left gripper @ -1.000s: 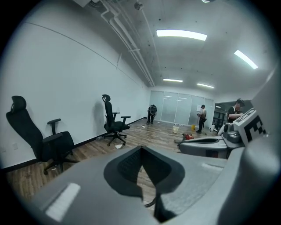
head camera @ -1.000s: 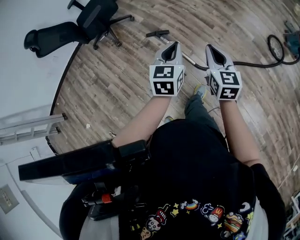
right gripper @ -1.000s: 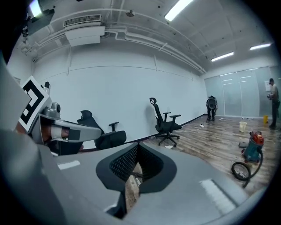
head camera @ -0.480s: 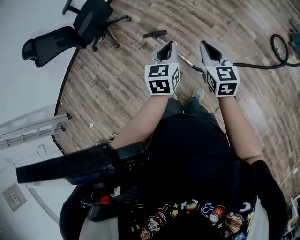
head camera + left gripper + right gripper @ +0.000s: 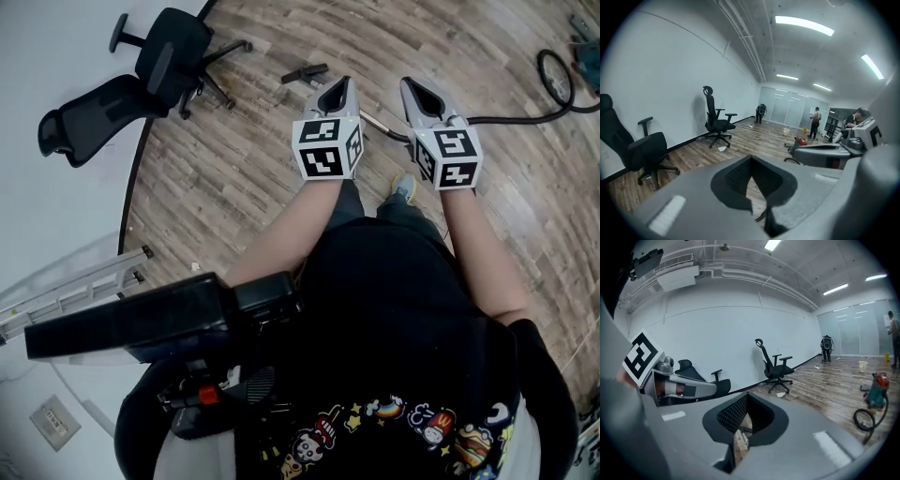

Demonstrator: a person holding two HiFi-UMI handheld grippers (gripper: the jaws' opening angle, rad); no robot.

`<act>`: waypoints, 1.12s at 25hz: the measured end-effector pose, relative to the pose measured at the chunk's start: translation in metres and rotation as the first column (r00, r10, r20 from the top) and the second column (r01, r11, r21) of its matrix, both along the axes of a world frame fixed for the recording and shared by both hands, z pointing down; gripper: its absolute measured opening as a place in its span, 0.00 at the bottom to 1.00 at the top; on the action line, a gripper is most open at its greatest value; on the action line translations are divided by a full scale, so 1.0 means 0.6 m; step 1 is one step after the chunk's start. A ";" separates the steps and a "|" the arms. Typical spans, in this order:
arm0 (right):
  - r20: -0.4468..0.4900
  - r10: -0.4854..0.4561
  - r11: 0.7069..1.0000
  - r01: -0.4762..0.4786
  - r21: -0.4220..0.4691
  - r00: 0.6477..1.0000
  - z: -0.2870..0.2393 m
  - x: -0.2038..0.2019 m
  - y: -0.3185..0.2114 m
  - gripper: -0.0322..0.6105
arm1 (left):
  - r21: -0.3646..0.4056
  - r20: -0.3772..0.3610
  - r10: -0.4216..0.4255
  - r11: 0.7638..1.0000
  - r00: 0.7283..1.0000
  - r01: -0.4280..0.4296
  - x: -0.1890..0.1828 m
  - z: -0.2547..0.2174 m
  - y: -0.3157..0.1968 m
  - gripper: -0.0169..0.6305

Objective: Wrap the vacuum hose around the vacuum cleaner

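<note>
In the head view both grippers are held out side by side above the wood floor. My left gripper point(image 5: 334, 92) and my right gripper point(image 5: 420, 94) each have their jaws together with nothing between them. Beyond them lie a black floor nozzle point(image 5: 306, 72) and a metal wand point(image 5: 379, 122). From the wand a black vacuum hose point(image 5: 511, 118) runs right and loops at the top right beside the vacuum cleaner point(image 5: 589, 58). The right gripper view shows the vacuum cleaner point(image 5: 880, 389) with the hose coil point(image 5: 864, 420) far off, and my right gripper point(image 5: 742, 423) shut. My left gripper point(image 5: 753, 183) looks shut too.
A black office chair point(image 5: 155, 70) stands at the upper left by the white wall. A metal ladder point(image 5: 70, 291) lies at the left. A black box point(image 5: 155, 319) hangs at the person's chest. Several people point(image 5: 814, 123) stand far down the room.
The person has stepped forward. Both grippers sit slightly higher in the head view and the chair has slid left. The jaws stay together.
</note>
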State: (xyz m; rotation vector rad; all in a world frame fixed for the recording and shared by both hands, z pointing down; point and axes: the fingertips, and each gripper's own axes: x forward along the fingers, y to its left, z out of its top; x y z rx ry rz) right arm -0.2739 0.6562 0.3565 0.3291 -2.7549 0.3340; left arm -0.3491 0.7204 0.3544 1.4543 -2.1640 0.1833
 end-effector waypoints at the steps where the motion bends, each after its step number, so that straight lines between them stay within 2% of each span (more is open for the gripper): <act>1: -0.003 0.013 1.000 -0.013 -0.006 1.000 0.004 -0.011 -0.002 0.08 | -0.005 -0.006 0.009 1.000 1.000 -0.009 -0.014 0.005 -0.001 0.03; 10: -0.112 0.123 0.991 -0.127 -0.031 0.986 0.070 -0.133 0.011 0.08 | -0.092 -0.142 0.074 0.992 0.987 -0.087 -0.170 0.105 0.021 0.03; 15: -0.147 0.174 0.983 -0.179 -0.026 0.974 0.134 -0.172 -0.001 0.08 | -0.136 -0.214 0.077 0.985 0.974 -0.108 -0.203 0.210 0.016 0.03; 21: -0.222 0.095 0.993 -0.107 -0.044 0.970 0.328 -0.218 -0.001 0.08 | -0.205 -0.291 -0.039 0.978 0.956 -0.022 -0.258 0.429 0.016 0.03; 24: -0.244 0.048 0.996 -0.064 -0.059 0.969 0.476 -0.254 0.000 0.08 | -0.236 -0.320 -0.105 0.971 0.941 0.029 -0.288 0.589 0.011 0.03; 28: -0.301 -0.044 0.996 0.019 -0.084 0.953 0.687 -0.269 0.032 0.08 | -0.288 -0.370 -0.208 0.952 0.906 0.101 -0.289 0.817 0.032 0.03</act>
